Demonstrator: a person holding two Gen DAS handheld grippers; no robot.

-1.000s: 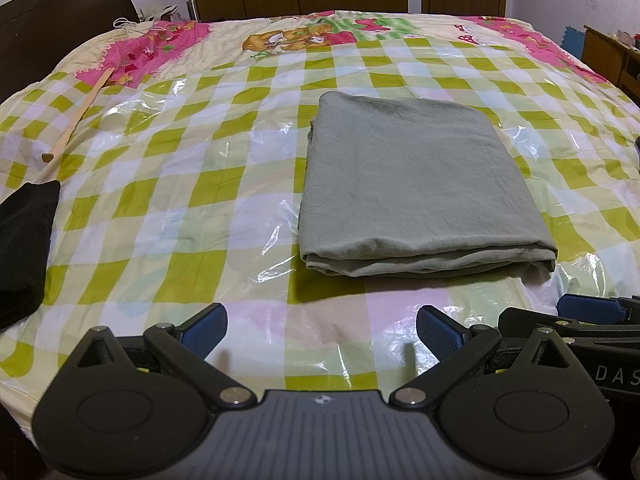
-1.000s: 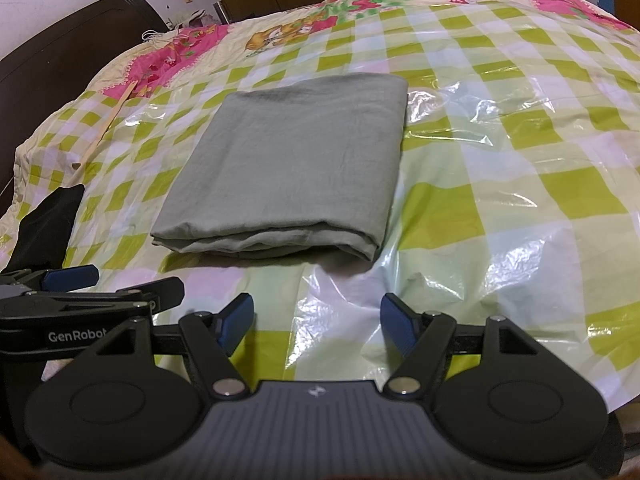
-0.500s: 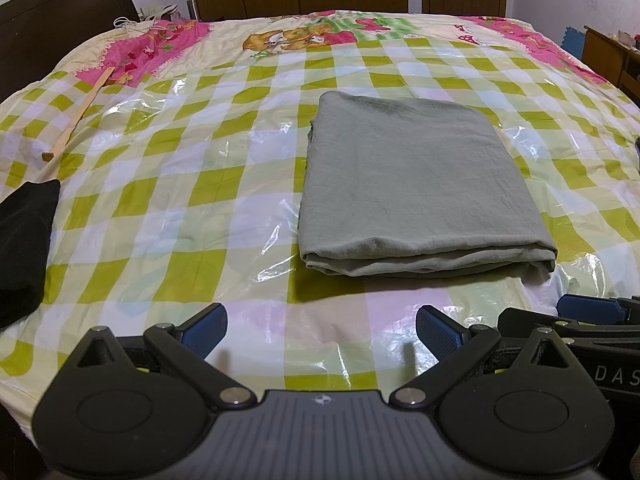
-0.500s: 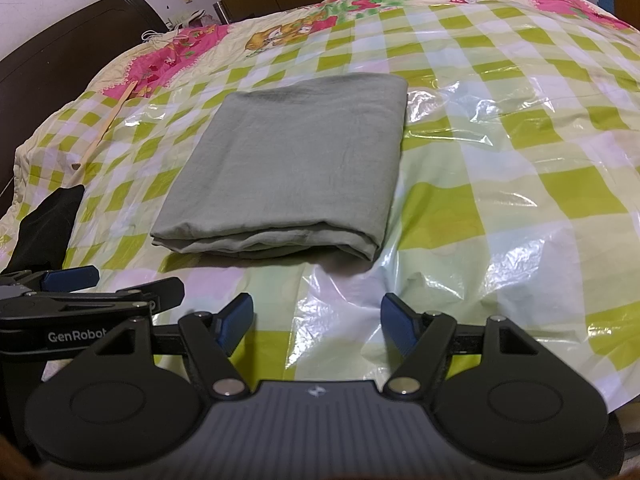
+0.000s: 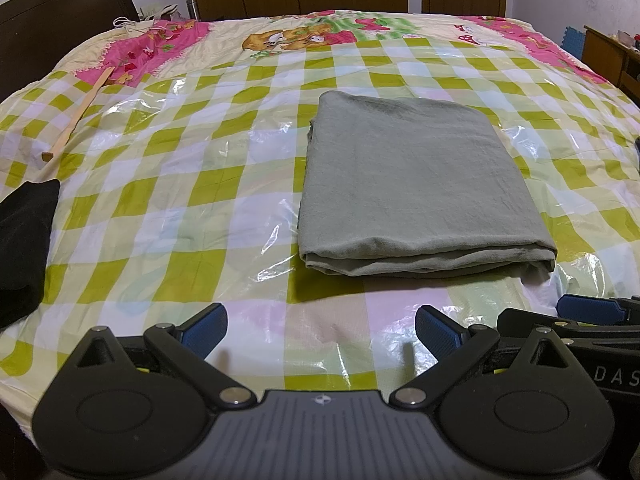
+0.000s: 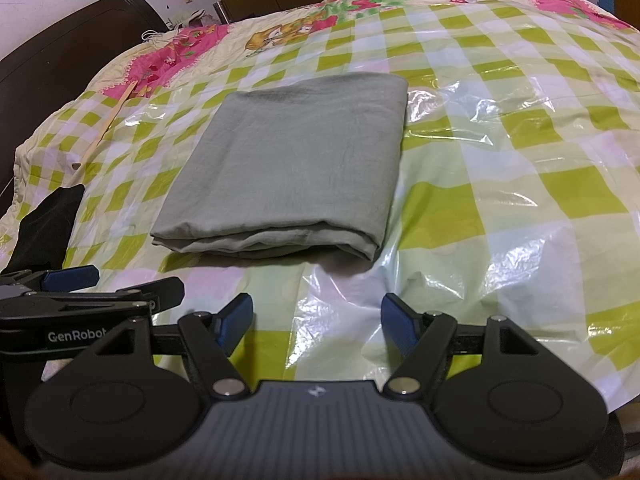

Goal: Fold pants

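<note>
My left gripper (image 5: pixel 321 328): blue pads apart, empty, over the bed's near edge.
My right gripper (image 6: pixel 317 322): pads apart, empty, beside the left one.
Grey-green folded pants (image 5: pixel 416 192): flat rectangle on the glossy green-checked plastic sheet (image 5: pixel 192 184), mid-bed.
Black cloth (image 5: pixel 24 240): left edge.
Wooden stick (image 5: pixel 76 120): far left.

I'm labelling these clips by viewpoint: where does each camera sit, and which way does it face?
Left wrist: on the left tool, angled down over the bed toward the folded grey pants; its own open blue-padded fingers show, with the right tool at right.
Right wrist: on the right tool, same downward slant, pants left of centre; its open fingers show, left tool at left.
Shared: pants, checked plastic-covered bed, wooden stick, black cloth.
</note>
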